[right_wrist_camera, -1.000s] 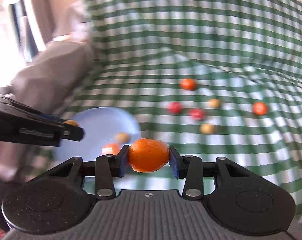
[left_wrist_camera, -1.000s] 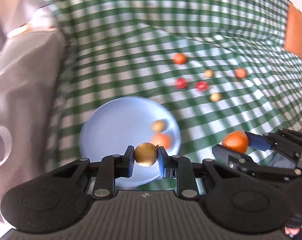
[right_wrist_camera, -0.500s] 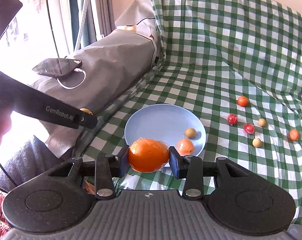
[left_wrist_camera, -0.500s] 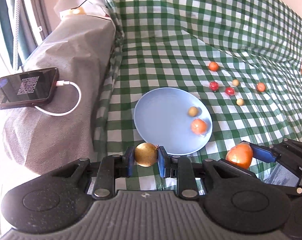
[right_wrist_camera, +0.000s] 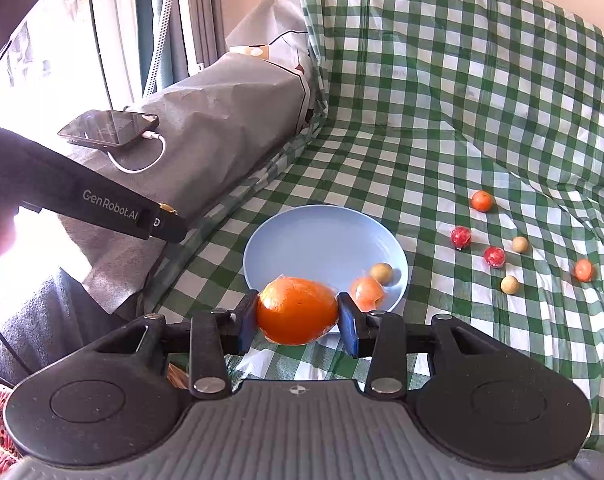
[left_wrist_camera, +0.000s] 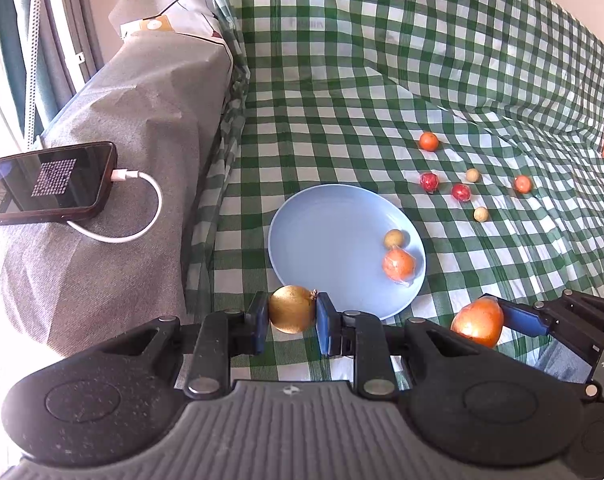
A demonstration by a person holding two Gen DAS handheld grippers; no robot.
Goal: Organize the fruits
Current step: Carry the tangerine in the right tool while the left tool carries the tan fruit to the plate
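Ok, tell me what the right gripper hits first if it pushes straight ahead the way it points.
Probably the blue plate. The right gripper, shut on the orange, points down at the plate's near rim, close to the wrapped orange fruit lying in it. Depth is hard to judge.

Strong daylight pours in from the window point(right_wrist_camera: 114, 32) at upper left, burning the glass and the near-left corner of both views out to white. The green checked cloth point(left_wrist_camera: 382, 80) is evenly lit and sharp, with soft shadows in its folds. Highlights gleam on the blue plate point(left_wrist_camera: 326, 236), on the phone point(left_wrist_camera: 50, 182) screen and on the wrapped orange fruit point(right_wrist_camera: 298, 310) at the right wrist view's centre. Neither view shows motion blur. Fisheye distortion bows the check pattern toward the edges and darkens the corners; the black housing along each bottom edge lies in shade.
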